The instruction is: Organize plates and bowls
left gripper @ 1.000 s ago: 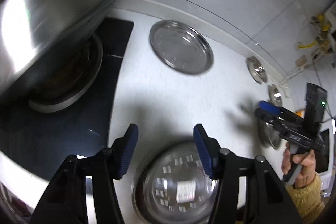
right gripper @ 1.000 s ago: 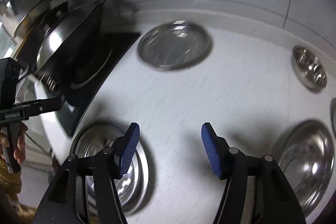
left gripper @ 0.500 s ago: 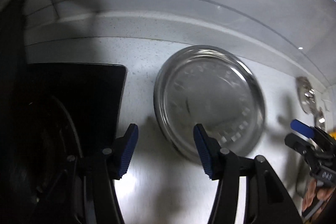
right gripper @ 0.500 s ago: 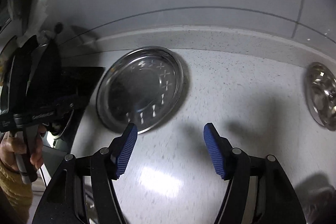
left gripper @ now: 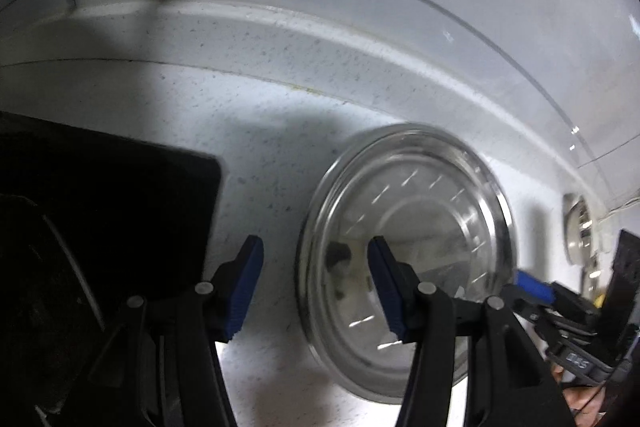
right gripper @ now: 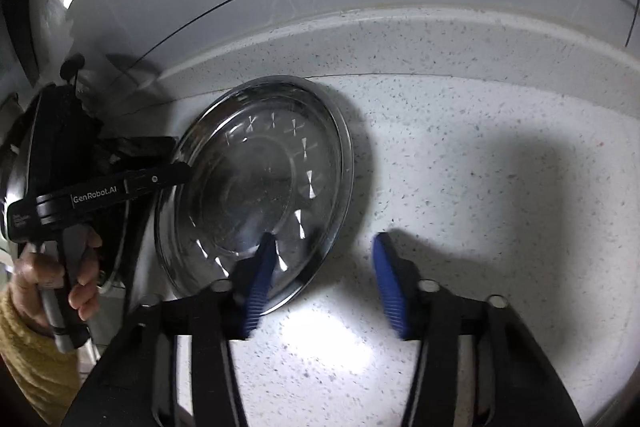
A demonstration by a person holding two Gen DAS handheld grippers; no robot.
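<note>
Presently: steel plate (left gripper: 404,255) flat on the surface (right gripper: 480,167), near the far wall. Left gripper (left gripper: 316,287) and right gripper (right gripper: 324,283), fingers wide, empty. Risk: shallow rim slipping; grippers colliding.

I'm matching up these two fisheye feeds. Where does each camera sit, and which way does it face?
Left wrist: on the left gripper, facing the wall over the countertop; steel plate ahead-right, black cooktop left, right gripper at right edge.
Right wrist: on the right gripper, facing the same wall; plate ahead-left, left hand holding the other gripper.
Shared: plate, countertop.
</note>
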